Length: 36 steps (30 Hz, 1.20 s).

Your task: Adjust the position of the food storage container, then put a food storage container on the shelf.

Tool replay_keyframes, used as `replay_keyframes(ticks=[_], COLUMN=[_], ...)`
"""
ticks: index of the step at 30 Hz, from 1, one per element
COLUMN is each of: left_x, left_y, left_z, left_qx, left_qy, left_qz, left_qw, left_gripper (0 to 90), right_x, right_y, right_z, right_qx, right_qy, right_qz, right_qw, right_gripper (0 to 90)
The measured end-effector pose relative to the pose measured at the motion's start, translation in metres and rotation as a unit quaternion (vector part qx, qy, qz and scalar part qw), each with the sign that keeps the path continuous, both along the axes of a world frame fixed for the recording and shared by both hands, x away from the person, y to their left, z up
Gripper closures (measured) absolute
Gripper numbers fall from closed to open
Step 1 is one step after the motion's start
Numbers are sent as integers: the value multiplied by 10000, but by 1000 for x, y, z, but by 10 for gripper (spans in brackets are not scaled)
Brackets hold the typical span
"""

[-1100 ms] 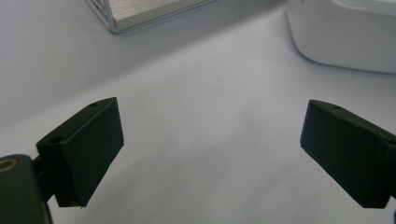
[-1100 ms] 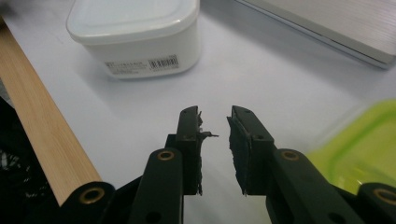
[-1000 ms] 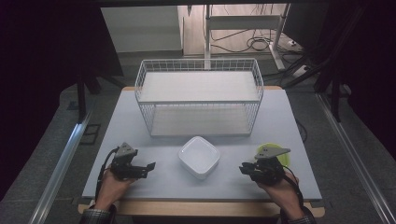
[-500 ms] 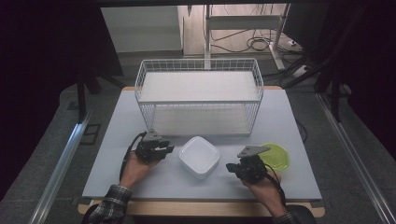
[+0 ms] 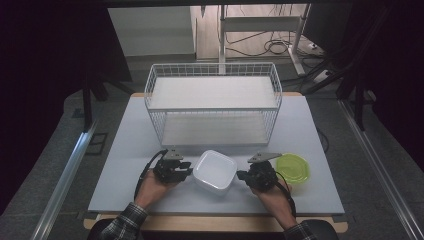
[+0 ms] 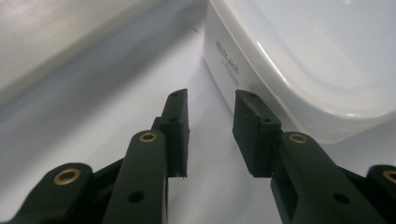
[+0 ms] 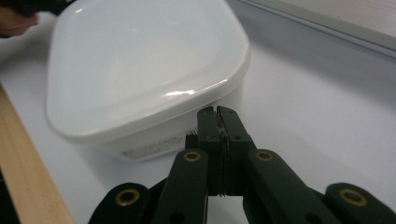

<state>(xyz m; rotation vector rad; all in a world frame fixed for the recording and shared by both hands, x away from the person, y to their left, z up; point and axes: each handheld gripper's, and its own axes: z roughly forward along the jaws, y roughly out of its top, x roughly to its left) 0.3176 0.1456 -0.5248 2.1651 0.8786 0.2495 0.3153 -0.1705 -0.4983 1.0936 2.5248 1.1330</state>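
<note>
High view showed a person's two hands at the near edge of a pale table (image 5: 125, 145), each holding a black two-jaw gripper, one on either side of a white square container (image 5: 215, 171) with its lid on. That container sat near the front of the table, in front of a white wire basket (image 5: 212, 107), and a lime-green lid or dish (image 5: 292, 167) lay just to its right.

From the left gripper view, the left gripper (image 6: 210, 112) pointed at the container's side wall with its jaws narrowly parted, having just been closing, and nothing lay between them; one jaw tip seemed to touch or nearly touch the wall.

From the right gripper view, the right gripper (image 7: 217, 122) had its jaws pressed fully together, empty, with the tips right at the container's lower wall under the lid's rim.

The step looked like squeezing the container between the two grippers to lift or slide it. To do that well, both should press level, at matching height on opposite walls, below the rim, with even force so the smooth plastic did not twist or slip out.
</note>
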Motion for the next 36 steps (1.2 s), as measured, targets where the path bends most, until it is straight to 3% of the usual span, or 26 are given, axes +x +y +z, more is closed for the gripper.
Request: replay_keyframes(ticks=[3, 8, 15, 16, 19, 23, 26, 30, 36], left_x=[-9, -24, -29, -30, -34, -40, -42, -43, -42], left_y=[-1, -6, -5, -1, 8, 19, 22, 24, 22], left_z=[2, 4, 4, 5, 5, 6, 8, 8, 6], left_qx=[22, -116, -89, 14, 101, 101, -49, -277, -434], left_qy=[5, 62, 102, -5, -161, -259, -300, -378, -456], left_qz=[-21, -48, -38, 75, 150, 219, 254, 207, 231], left_qw=[10000, 9999, 9999, 10000, 9997, 9994, 9992, 9987, 9978], left_gripper=[653, 659, 606, 536, 376, 199, 103, 60, 58], right_x=[3, 11, 12, 9, 3, -10, -13, -15, -16], right_y=[0, 2, 3, 1, -6, -19, -25, -24, -22], right_z=[0, 0, 1, 4, 9, 12, 15, 18, 20], right_qx=[21, -58, -163, -255, -269, -159, -13, 100, 178], right_qy=[8, -40, -122, -274, -425, -499, -497, -545, -592], right_qz=[-62, -131, -117, -140, -117, -108, -72, 41, 153], right_qw=[10000, 9999, 9997, 9992, 9987, 9986, 9987, 9985, 9980], right_gripper=[891, 893, 873, 826, 697, 561, 482, 415, 344])
